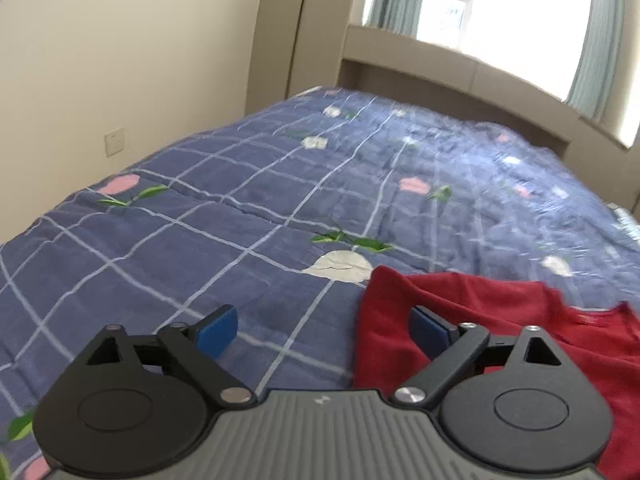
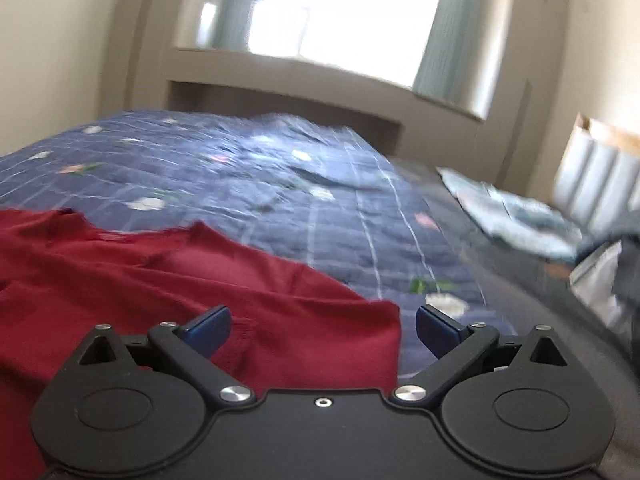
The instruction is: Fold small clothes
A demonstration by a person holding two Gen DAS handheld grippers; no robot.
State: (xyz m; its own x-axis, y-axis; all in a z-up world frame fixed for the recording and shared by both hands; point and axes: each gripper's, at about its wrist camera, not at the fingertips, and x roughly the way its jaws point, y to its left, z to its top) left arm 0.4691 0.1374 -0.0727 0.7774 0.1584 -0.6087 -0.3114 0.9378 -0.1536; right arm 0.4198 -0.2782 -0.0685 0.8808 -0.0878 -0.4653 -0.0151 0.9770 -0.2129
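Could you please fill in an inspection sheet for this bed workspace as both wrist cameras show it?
Surface: bed under a blue checked floral quilt, rumpled at the far end.
Job's things: red garment lying spread on the quilt, wrinkled.
Clutter: pale blue cloths and grey fabric at the right edge, blurred.
Grippers: left gripper open, one finger over the garment's edge; right gripper open, the garment's corner between its fingers, not pinched.
Cables: nothing seen.
Surroundings: window with curtains, headboard ledge, beige walls, wall switch.
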